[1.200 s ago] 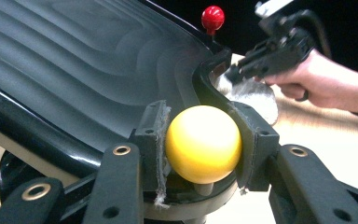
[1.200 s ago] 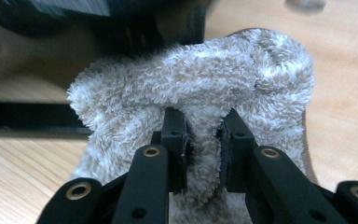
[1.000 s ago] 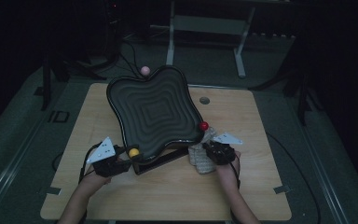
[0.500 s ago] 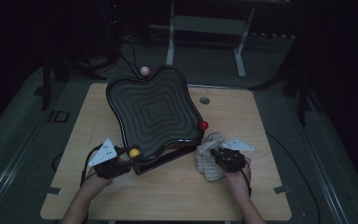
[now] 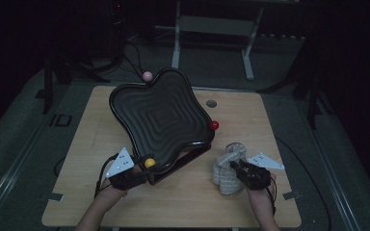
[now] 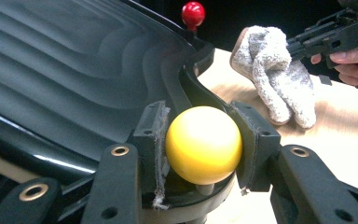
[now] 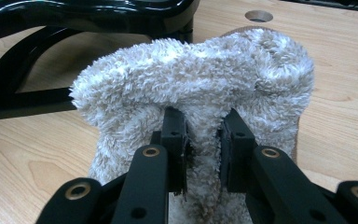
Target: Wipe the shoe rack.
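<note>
Item: cloth [image 5: 227, 168], fluffy beige-white terry, bunched into a soft lump, lying on the worktop [image 5: 173, 207] at its near right, just beside the tray's right corner. My right tool [image 5: 237, 167] has its jaws narrowed onto a fold of the pile; in the right gripper view the loops [image 7: 200, 93] bulge up and around both pads [image 7: 175, 135].

Item: tray [image 5: 161, 115], glossy black, four-lobed, its face stepped in concentric ridges. It stands tilted, far edge raised, on a black frame [image 5: 183, 161], near the worktop's middle.

Item: yellow knob [image 6: 203, 143], smooth round ball on a short stem at the tray's near corner. My left tool [image 5: 143, 169] clamps it between felt-faced pads [image 6: 156, 140], steadying the tray.

Item: red knob [image 5: 214, 125] at the right corner; pink knob [image 5: 147, 75] at the far corner. Same form.

Item: worktop, pale wood grain, with a round hole [image 5: 211, 103] beyond the tray.

Step in hand, as I judge it: cloth gripped, tray braced, wiping not yet begun. Next move calls for lifting the cloth over the rim and pressing it flat enough to follow the ridges, while my left tool keeps firm hold.
</note>
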Demonstrator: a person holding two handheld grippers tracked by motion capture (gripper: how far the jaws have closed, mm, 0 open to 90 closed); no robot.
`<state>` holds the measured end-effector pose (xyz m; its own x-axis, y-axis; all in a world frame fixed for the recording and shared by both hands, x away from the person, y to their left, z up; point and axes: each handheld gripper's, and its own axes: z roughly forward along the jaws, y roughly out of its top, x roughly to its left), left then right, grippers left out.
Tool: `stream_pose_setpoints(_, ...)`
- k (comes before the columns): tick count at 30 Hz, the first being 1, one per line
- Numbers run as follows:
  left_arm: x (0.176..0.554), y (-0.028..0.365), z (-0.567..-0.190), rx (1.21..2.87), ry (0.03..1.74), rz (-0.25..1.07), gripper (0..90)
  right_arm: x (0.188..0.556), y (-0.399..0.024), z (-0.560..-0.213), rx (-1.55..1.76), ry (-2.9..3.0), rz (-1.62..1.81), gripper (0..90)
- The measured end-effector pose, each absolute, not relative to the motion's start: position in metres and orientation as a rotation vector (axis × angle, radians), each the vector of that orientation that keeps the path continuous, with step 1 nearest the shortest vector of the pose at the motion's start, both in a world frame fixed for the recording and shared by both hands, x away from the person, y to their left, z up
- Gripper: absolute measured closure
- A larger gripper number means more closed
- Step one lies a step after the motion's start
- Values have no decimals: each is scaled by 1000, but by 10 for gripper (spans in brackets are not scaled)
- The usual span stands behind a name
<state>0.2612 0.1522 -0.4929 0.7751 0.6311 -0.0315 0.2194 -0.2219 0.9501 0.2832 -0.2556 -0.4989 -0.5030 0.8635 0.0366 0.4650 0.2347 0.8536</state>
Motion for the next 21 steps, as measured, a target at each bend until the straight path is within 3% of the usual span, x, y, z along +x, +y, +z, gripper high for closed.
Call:
stream_pose_setpoints(7,257,156,-483,1756,660,421,469,280,-259,-502,1236,2049,1214,751)
stream_pose_setpoints(14,240,165,-471,1751,643,495,457,276,-259,-502,1219,2031,1236,749)
stream_pose_setpoints(21,220,182,-482,1768,585,627,637,276,-257,-503,1210,2028,1242,749)
